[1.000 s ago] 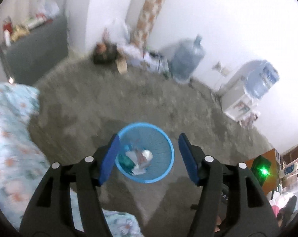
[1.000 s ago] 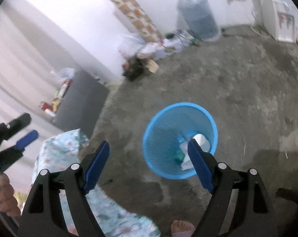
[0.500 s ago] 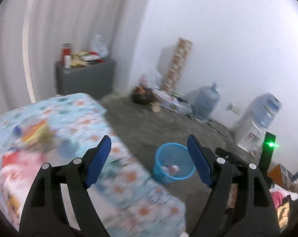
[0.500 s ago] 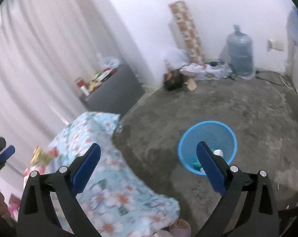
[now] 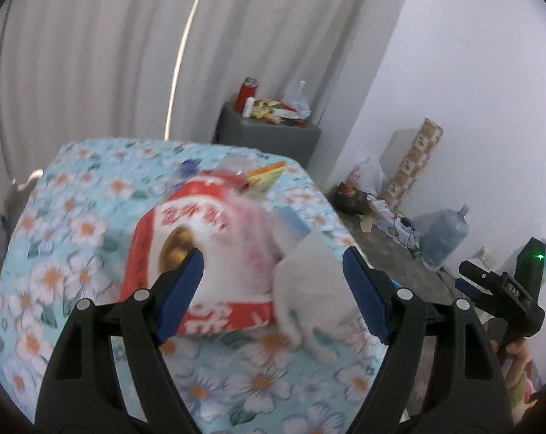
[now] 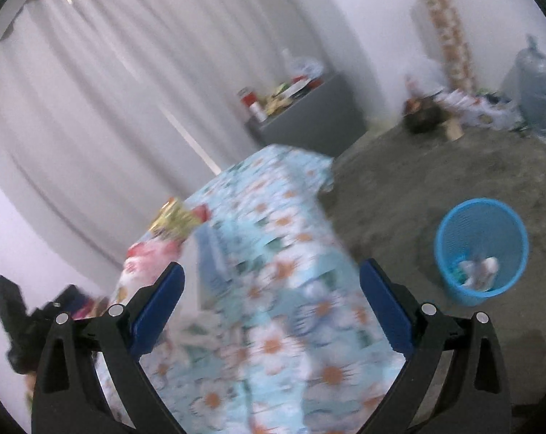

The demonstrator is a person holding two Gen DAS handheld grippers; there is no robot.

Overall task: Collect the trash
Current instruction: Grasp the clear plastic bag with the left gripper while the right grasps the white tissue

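A table under a blue floral cloth (image 5: 74, 224) carries the trash. On it lie a red and white snack bag (image 5: 207, 246), a crumpled white paper (image 5: 309, 285), a blue flat packet (image 5: 291, 218) and a gold wrapper (image 6: 173, 220). My left gripper (image 5: 271, 267) hovers open above the bag and the white paper, with nothing gripped. My right gripper (image 6: 273, 275) stands open over the table's near corner, also with nothing in it. The blue mesh bin (image 6: 482, 249) stands on the floor to the right of the table, with a few pieces of trash inside.
A grey cabinet (image 5: 269, 137) with bottles and wrappers stands by the white curtain. A water jug (image 5: 441, 238), a patterned roll (image 5: 413, 166) and floor clutter line the far wall. The concrete floor (image 6: 399, 188) lies between table and bin.
Both views have swung away from the bin on the floor and up to the table. The left gripper now hangs over the snack bag. Both pairs of jaws stand wider.
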